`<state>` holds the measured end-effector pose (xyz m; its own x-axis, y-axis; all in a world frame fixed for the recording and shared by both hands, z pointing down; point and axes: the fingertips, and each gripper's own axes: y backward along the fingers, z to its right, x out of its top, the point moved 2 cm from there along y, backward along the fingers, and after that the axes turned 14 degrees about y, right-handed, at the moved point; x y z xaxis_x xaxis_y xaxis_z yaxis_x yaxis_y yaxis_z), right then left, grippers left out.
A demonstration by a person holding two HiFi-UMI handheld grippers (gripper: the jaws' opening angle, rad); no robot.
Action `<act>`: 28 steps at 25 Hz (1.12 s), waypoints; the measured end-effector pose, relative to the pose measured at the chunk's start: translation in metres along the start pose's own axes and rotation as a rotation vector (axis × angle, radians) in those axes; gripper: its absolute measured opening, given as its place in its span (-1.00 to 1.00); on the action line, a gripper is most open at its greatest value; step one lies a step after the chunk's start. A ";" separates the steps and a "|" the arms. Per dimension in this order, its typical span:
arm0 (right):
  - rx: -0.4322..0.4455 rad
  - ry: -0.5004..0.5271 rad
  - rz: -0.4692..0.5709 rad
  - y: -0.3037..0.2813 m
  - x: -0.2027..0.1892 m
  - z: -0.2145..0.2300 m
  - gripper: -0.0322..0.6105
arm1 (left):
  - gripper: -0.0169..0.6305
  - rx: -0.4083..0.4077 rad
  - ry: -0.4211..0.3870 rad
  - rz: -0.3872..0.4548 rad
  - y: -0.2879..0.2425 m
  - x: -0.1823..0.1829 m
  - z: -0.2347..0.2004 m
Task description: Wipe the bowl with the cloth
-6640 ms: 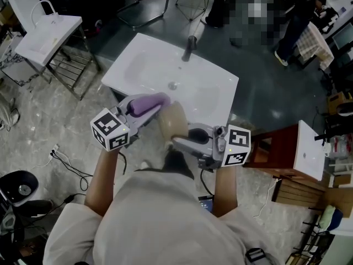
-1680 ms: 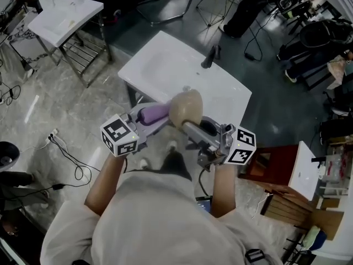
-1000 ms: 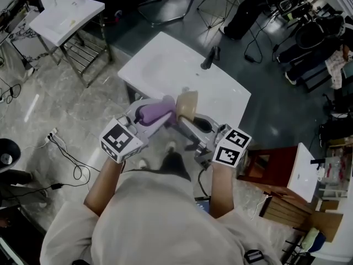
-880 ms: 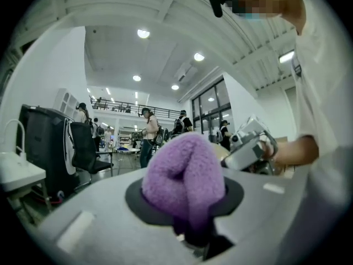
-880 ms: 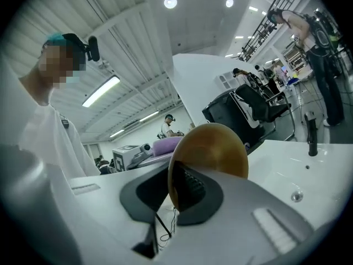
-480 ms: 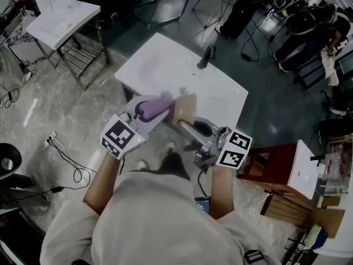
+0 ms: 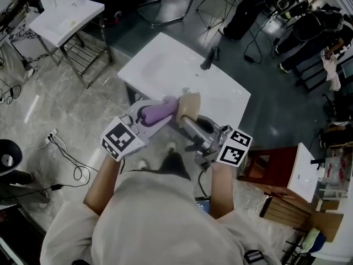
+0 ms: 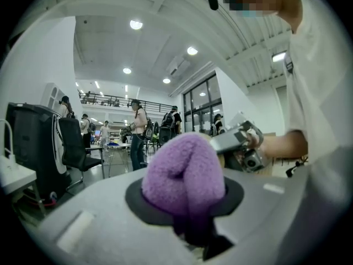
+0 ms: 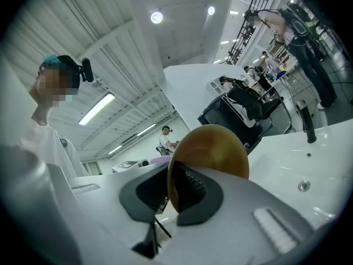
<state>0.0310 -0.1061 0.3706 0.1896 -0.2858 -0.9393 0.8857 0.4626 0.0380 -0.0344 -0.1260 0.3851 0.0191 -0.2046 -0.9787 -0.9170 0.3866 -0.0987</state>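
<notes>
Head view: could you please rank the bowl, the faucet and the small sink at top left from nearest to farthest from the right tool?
1. The bowl, clamped in the right tool.
2. The faucet, beyond the bowl.
3. The small sink, far off at top left.

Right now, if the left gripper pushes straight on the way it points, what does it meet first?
Most likely the bowl, held in the right gripper. In the head view, the cloth in the left gripper sits against the bowl's side, though actual contact is hard to confirm.
</notes>
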 end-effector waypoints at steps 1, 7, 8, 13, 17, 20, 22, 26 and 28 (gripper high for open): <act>-0.012 0.003 -0.009 0.000 -0.002 0.002 -0.85 | -0.62 -0.005 -0.002 0.000 -0.001 0.000 0.003; -0.019 0.062 -0.098 -0.005 -0.013 0.003 -0.85 | -0.62 0.004 -0.017 0.008 -0.002 0.005 0.004; -0.007 0.066 -0.106 -0.005 -0.014 0.001 -0.85 | -0.62 0.011 -0.021 0.015 -0.002 0.007 0.003; 0.052 0.085 -0.108 -0.005 -0.013 -0.012 -0.85 | -0.62 0.064 -0.042 0.043 0.001 0.016 -0.006; 0.070 0.082 -0.080 -0.002 -0.006 -0.017 -0.85 | -0.62 0.095 -0.054 0.029 -0.003 0.016 -0.013; 0.066 0.076 -0.062 0.002 -0.002 -0.016 -0.85 | -0.62 0.084 -0.058 -0.019 -0.010 0.008 -0.013; 0.057 0.069 -0.059 0.004 -0.003 -0.015 -0.85 | -0.62 0.064 -0.059 -0.047 -0.013 0.003 -0.011; 0.036 0.038 -0.024 0.003 0.000 -0.009 -0.84 | -0.62 0.021 -0.061 -0.089 -0.014 -0.007 -0.005; 0.019 0.022 -0.010 0.002 0.000 -0.004 -0.84 | -0.62 0.004 -0.048 -0.085 -0.013 -0.010 -0.004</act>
<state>0.0310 -0.1024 0.3690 0.1713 -0.2716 -0.9470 0.8955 0.4436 0.0348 -0.0245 -0.1320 0.3965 0.1164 -0.1936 -0.9741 -0.9096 0.3731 -0.1828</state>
